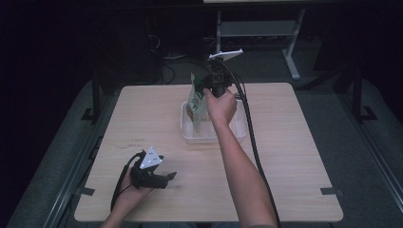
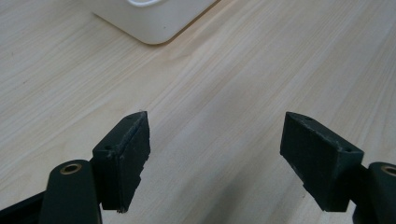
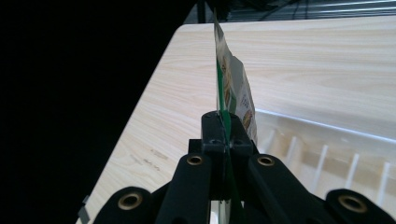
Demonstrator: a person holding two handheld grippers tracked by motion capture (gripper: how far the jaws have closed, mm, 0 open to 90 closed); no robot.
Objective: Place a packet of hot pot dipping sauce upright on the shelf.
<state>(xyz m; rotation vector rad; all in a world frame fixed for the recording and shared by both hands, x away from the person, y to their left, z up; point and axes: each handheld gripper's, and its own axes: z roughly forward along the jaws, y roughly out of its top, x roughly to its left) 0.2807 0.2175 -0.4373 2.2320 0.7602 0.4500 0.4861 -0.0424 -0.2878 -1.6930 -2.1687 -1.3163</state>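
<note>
Near the front edge of the pale wooden tabletop (image 1: 285, 156), the left gripper (image 1: 164, 178) rests with jaws spread wide over bare wood. Farther back, the right gripper (image 3: 225, 126) pinches a green-and-white printed snack packet (image 3: 233, 88) edge-on, held upright above the white rectangular plastic tray (image 1: 240, 135).

dim room, grey floor (image 1: 361, 142), pale wooden table (image 1: 290, 156)
</note>
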